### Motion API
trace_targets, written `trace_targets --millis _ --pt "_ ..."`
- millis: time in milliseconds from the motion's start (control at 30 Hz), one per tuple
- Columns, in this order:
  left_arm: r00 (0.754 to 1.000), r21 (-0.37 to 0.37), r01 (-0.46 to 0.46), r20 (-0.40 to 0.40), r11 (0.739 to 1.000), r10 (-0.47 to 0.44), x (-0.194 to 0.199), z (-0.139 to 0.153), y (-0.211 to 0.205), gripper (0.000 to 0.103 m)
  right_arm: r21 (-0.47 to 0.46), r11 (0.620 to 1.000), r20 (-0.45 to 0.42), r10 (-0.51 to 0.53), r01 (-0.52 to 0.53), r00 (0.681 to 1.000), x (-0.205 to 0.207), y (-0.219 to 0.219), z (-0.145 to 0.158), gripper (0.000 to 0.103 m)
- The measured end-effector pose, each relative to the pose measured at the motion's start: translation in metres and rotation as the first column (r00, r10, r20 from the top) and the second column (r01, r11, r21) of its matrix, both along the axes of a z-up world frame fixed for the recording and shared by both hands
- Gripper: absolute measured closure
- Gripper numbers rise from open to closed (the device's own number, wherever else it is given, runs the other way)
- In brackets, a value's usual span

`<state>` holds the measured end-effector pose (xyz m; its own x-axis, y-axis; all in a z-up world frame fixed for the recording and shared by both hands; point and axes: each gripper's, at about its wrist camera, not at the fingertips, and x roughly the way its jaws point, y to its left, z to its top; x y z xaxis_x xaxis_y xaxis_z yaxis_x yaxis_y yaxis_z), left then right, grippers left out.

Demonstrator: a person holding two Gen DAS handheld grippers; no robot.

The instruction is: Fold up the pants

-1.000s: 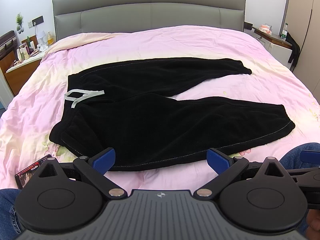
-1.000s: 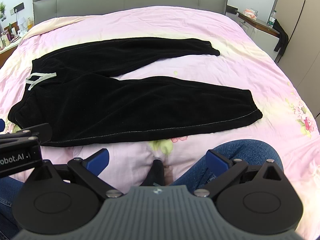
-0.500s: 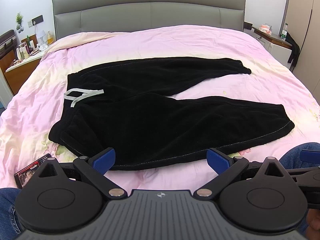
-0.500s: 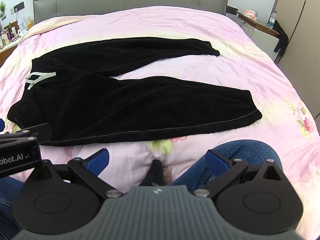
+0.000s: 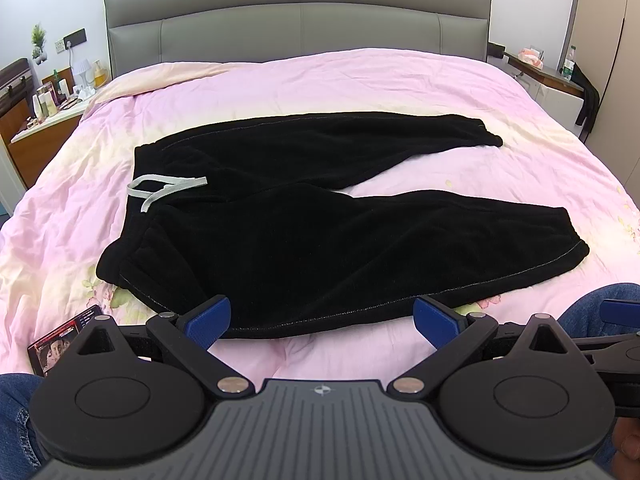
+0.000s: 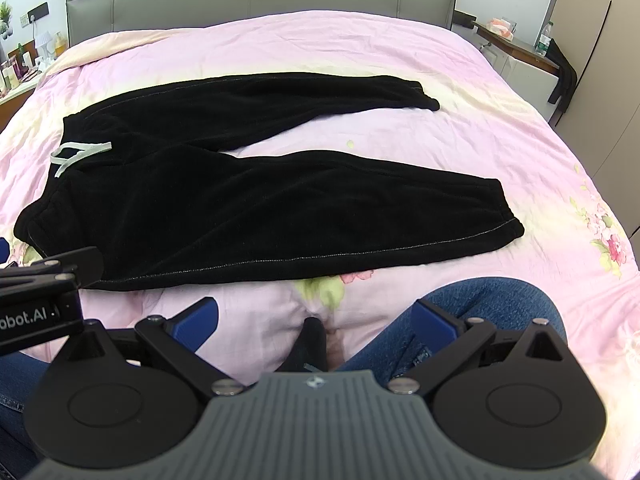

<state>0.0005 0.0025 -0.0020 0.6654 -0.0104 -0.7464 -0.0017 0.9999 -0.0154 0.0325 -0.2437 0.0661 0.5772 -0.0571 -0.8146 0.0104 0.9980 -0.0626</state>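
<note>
Black pants (image 5: 304, 224) lie flat on the pink bed, waistband with a grey drawstring (image 5: 160, 188) at the left, both legs spread apart pointing right. They also show in the right wrist view (image 6: 248, 192). My left gripper (image 5: 322, 318) is open and empty, just short of the near hem of the pants. My right gripper (image 6: 316, 322) is open and empty, held above my lap near the bed's front edge, short of the near leg. The left gripper's side (image 6: 44, 288) shows at the left of the right wrist view.
The pink floral bedspread (image 5: 360, 92) covers the whole bed below a grey headboard (image 5: 296, 28). A small card (image 5: 56, 344) lies on the bed at the near left. Nightstands with bottles stand at left (image 5: 44, 108) and right (image 5: 548, 80). My jeans-clad knee (image 6: 480, 308) is under the right gripper.
Almost nothing has changed. Both views have shifted very slightly; the pants lie as before and both grippers stay open.
</note>
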Motion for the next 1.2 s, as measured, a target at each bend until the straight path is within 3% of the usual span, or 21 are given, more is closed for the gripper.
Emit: trace_targets --millis 1200 --pt "1.0 -0.002 0.01 -0.016 1.0 -0.01 0.003 -0.015 -0.001 0.0 -0.012 1.0 -0.011 0.0 0.0 1.0 0.001 -0.002 -0.009 0.005"
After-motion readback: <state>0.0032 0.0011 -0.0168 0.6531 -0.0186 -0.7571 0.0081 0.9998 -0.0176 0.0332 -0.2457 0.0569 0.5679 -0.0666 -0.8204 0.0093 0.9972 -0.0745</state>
